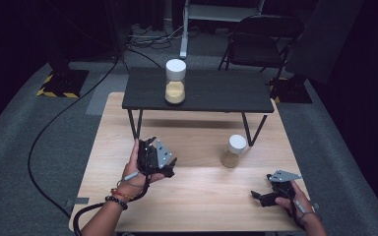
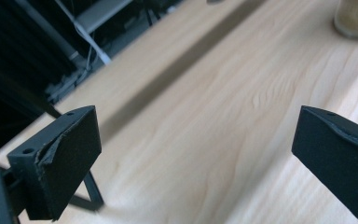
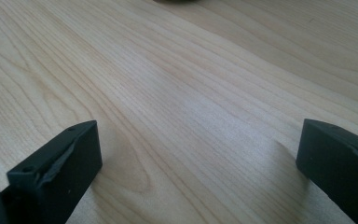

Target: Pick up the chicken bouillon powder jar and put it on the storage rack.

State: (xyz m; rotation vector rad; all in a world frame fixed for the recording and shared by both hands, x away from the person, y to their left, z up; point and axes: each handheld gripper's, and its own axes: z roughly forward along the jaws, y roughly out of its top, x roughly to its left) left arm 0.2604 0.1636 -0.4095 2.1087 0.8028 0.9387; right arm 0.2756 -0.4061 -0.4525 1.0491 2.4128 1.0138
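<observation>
- I hold my left gripper (image 1: 163, 164) above the near left part of the pale wooden table (image 1: 197, 196), with my hand wrapped around its black body and a grey three-cornered plate on top.
- In the left gripper view, its two black padded fingers (image 2: 60, 158) stand spread wide apart, with nothing between them but bare wood grain.
- My right gripper (image 1: 263, 196) sits low at the near right corner of the table, well apart from the left one, its jaws pointing left.
- In the right gripper view, its black fingers (image 3: 58, 168) are also spread wide, close above the wood, holding nothing.
- A small clear glass jar with a white lid and tan powder inside (image 1: 234, 151) stands upright on the table, to the right of my left gripper and farther away than my right gripper, touched by neither.
- The bottom of that jar (image 2: 356, 18) appears blurred at the top right of the left gripper view.
- A low black shelf on thin metal legs (image 1: 226, 93) stands across the far part of the table.
- A taller clear jar with a white lid, half full of tan powder (image 1: 175, 81), stands upright on that shelf, left of its middle.
</observation>
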